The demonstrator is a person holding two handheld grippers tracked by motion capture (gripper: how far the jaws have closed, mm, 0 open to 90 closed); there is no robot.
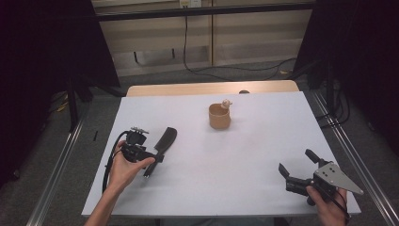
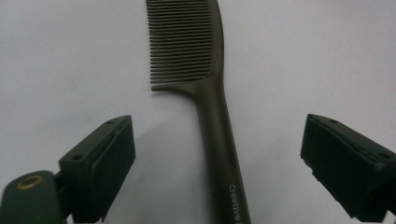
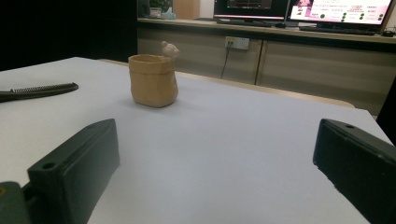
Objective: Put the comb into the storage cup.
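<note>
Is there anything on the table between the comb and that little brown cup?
No. In the high view the white sheet between the comb and the cup is bare; the right gripper view shows the same bare stretch.

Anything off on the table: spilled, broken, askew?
Nothing stands out. The comb lies flat and whole on the white sheet, handle between the open left gripper. The cup stands upright, nothing spilled. Right gripper is open.
</note>
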